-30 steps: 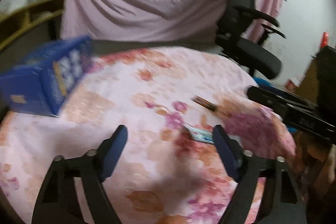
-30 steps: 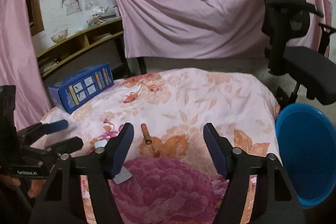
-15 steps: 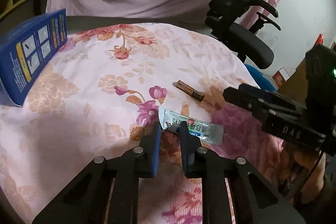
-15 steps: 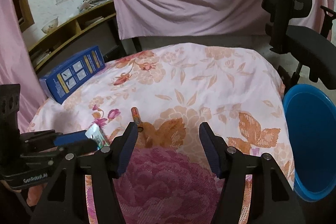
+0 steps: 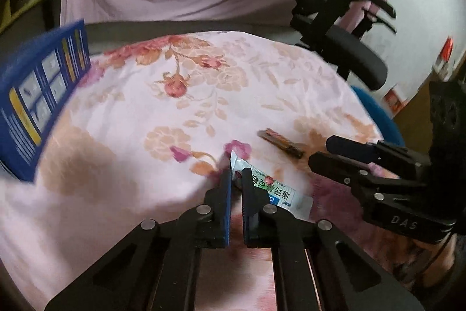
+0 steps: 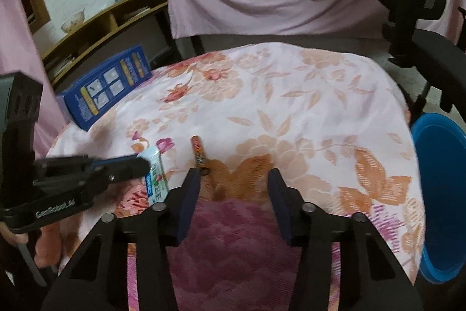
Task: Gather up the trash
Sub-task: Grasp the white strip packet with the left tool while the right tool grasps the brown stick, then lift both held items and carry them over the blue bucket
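White-green wrapper [image 5: 273, 186] lies on the flowered cloth [image 5: 204, 95], its near end pinched betw. the left gripper [image 5: 236, 174]. Brown stick wrapper [image 6: 199, 155] lies just beside it, right in front of the right gripper [image 6: 233, 179], jaws spread. Blue box [image 6: 107, 86] sits at cloth's far left edge; blue bucket [image 6: 439, 194] stands off to the right.

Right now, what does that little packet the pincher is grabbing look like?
The packet is a small, flat, shiny sachet, white-blue with green and red print. The left gripper pinches one end, shut on it; that end tips up while the other lies on the flowered cloth, beside a thin brown wrapper.
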A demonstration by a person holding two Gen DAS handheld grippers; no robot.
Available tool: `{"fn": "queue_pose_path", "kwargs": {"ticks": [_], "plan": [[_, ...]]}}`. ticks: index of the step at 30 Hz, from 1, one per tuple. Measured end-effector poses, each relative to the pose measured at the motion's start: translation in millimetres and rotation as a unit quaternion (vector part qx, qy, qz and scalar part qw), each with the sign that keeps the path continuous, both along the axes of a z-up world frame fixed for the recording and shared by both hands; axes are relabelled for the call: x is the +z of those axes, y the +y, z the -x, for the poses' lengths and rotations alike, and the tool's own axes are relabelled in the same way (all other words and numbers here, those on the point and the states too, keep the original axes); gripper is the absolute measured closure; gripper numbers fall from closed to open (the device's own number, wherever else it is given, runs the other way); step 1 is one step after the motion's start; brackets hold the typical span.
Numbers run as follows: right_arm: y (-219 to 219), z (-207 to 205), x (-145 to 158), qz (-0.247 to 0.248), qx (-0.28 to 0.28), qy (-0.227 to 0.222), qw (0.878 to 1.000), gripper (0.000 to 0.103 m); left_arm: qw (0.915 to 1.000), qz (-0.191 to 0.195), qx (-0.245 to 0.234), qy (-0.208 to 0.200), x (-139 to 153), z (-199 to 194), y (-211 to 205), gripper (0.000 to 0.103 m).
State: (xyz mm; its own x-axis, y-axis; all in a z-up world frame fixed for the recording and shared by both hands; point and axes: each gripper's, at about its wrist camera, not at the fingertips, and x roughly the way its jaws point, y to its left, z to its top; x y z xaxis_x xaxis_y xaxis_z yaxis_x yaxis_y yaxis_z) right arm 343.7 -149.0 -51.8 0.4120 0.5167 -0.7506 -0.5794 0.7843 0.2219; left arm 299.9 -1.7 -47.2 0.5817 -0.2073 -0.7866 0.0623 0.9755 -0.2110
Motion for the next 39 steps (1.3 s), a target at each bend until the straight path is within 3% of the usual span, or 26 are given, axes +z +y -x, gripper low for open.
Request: {"fn": "queue_pose_path", "kwargs": {"ticks": [9, 12, 18, 24, 31, 35, 39], "plan": [[31, -14, -9, 0.009, 0.031, 0.026, 0.999, 0.072, 0.9997, -0.02, -0.011, -0.011, -4, -1, 6, 0.099], [32, -14, -9, 0.01, 0.033, 0.028, 0.999, 0.094, 0.9996, -0.023, -0.009, -0.015, -5, 0, 4, 0.099], [26, -5, -4, -0.001, 0.039, 0.02, 0.999, 0.095, 0.9982, -0.052, 0.0, -0.031, 7, 4, -6, 0.1], [10, 19, 12, -0.018, 0.037, -0.023, 0.999, 0.095, 0.9939, -0.084, -0.001, -0.072, 26, 14, -20, 0.101], [-25, 35, 37, -0.069, -0.002, -0.091, 0.993, 0.095, 0.9897, -0.099, 0.003, -0.103, 45, 19, -37, 0.101], [-44, 48, 54, -0.093, -0.026, -0.153, 0.984, 0.095, 0.9833, -0.103, 0.003, -0.15, 62, 24, -51, 0.101], [-74, 59, 73, -0.136, -0.064, -0.215, 0.965, 0.095, 0.9755, -0.084, 0.001, -0.203, 81, 25, -69, 0.101]]}}
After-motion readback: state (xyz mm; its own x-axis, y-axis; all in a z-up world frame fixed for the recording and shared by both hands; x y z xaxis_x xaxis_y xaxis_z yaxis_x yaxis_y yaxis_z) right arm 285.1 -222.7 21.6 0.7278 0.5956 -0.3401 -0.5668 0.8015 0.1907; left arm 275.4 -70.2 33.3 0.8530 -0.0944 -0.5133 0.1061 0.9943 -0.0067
